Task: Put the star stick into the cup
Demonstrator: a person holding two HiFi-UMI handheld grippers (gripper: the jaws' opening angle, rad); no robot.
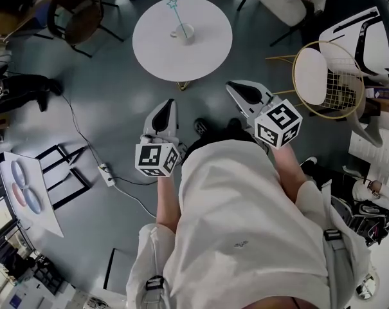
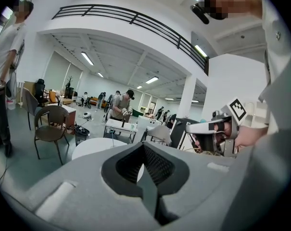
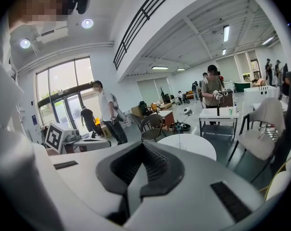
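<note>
The star stick (image 1: 178, 18) appears to stand tilted in the cup (image 1: 185, 34) on the round white table (image 1: 155, 51), so the placing looks done (left hand-held gripper (image 1: 169, 103) and right hand-held gripper (image 1: 233, 87) both closed, empty, well short of it), leaving only to keep clear.

We see bright, even light from ceiling strips (image 2: 86, 57) above the table (image 1: 182, 37), whose top glares white. Both gripper views bulge, darkening at the round edges; nearest surfaces blur.

Blue star stick (image 1: 177, 15) leaning in white cup (image 1: 184, 33); star end up, on round table (image 1: 207, 56)
</note>
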